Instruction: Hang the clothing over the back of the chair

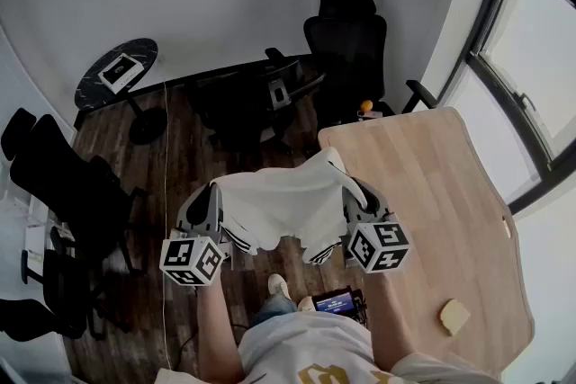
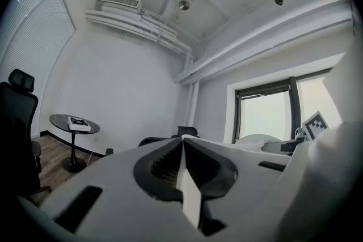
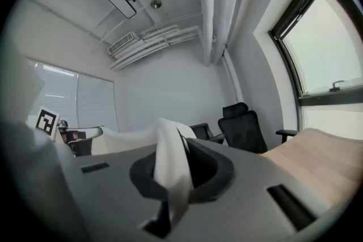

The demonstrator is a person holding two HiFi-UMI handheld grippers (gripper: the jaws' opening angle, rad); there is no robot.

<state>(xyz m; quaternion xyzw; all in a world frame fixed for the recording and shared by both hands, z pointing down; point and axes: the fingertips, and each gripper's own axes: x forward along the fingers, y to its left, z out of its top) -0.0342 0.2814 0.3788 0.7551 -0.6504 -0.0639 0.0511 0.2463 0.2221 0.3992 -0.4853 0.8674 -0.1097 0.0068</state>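
Observation:
A white garment [image 1: 286, 204] with striped cuffs is stretched between my two grippers, held up in the air above the floor. My left gripper [image 1: 214, 204] is shut on its left edge; the left gripper view shows a thin fold of white cloth [image 2: 187, 192] pinched between the closed jaws. My right gripper [image 1: 353, 198] is shut on the right edge, where a thicker fold of cloth [image 3: 173, 175] bulges out of the jaws. A black high-backed office chair [image 1: 346, 49] stands ahead by the far wall, also seen as the chair [image 3: 244, 128] in the right gripper view.
A light wooden table [image 1: 432, 211] lies to my right with a small yellowish object [image 1: 454, 316] on it. A dark desk with a second chair [image 1: 243, 99] sits ahead. A round black side table [image 1: 117, 72] stands at far left. More black chairs [image 1: 63, 184] line the left. Windows [image 1: 531, 40] on the right.

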